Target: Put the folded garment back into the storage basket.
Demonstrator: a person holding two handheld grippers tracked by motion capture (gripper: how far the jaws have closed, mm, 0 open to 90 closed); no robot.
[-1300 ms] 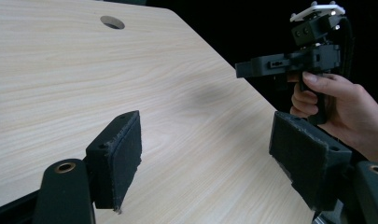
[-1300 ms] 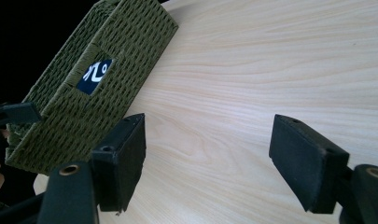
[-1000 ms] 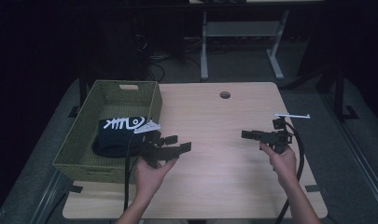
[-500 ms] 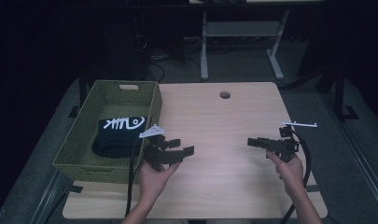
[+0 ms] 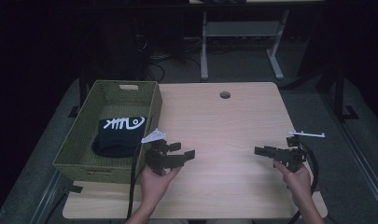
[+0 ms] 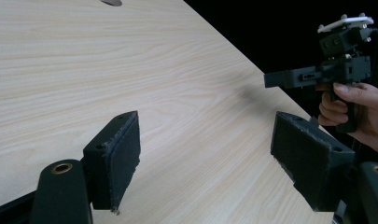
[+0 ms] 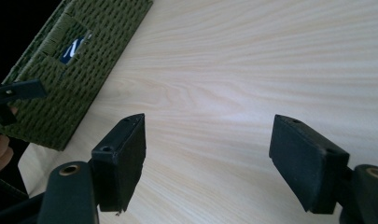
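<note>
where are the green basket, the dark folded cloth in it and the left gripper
green basket [image 5: 74,148]: high view, on its woven left wall.
dark folded cloth [image 5: 116,135]: high view, on the dark fabric under the white print.
left gripper [image 5: 185,151]: high view, midway between its open fingertips.

The table [image 5: 224,121] has a pale wood-grain top with a smooth, matt finish. At its left stands a basket [image 5: 79,140] of olive-green woven material, rough and ribbed. Inside lies a dark cloth [image 5: 116,137], soft and matt, printed in white. Both grippers [image 5: 184,154] [image 5: 259,150] look like matt black plastic, their pads [image 6: 126,154] coarse and slightly fuzzy.
</note>
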